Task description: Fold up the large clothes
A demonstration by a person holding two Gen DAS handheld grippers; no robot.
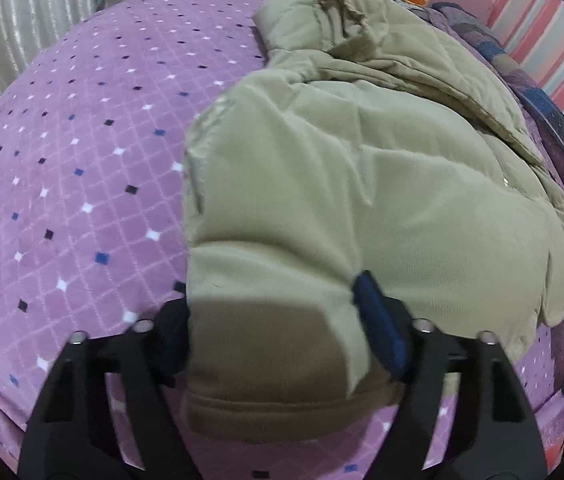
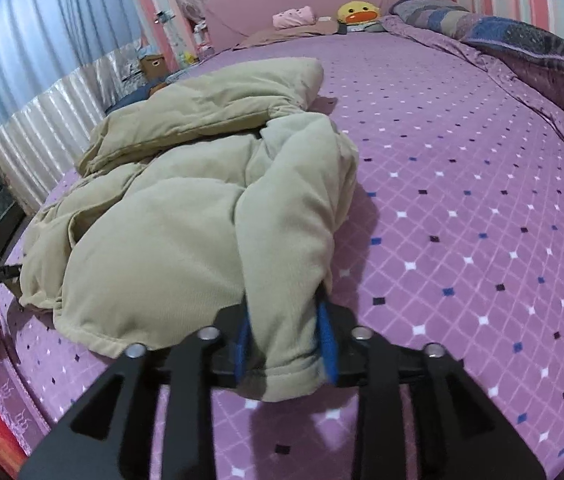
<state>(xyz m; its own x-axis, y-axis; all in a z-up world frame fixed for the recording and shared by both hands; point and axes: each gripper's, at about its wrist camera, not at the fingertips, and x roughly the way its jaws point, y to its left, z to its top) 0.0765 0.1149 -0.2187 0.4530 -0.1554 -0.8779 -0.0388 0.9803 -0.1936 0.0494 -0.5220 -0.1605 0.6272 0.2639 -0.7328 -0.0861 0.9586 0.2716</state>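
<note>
Left gripper (image 1: pixel 277 320) straddles jacket (image 1: pixel 362 184) hem, grip uncertain; right gripper (image 2: pixel 286 344) clamps sleeve (image 2: pixel 294 240). Lift both evenly, keep padding flat over bed (image 2: pixel 482 200).

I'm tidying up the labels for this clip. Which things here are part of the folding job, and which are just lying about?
Part of the job:
beige padded coat
left tongs
right tongs
purple bedspread

Lying about:
yellow duck plush
pink rolled cloth
patchwork quilt

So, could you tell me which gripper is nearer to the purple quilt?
Right. The right gripper holds the jacket on the side facing the purple quilt; the left gripper holds its far side.
</note>
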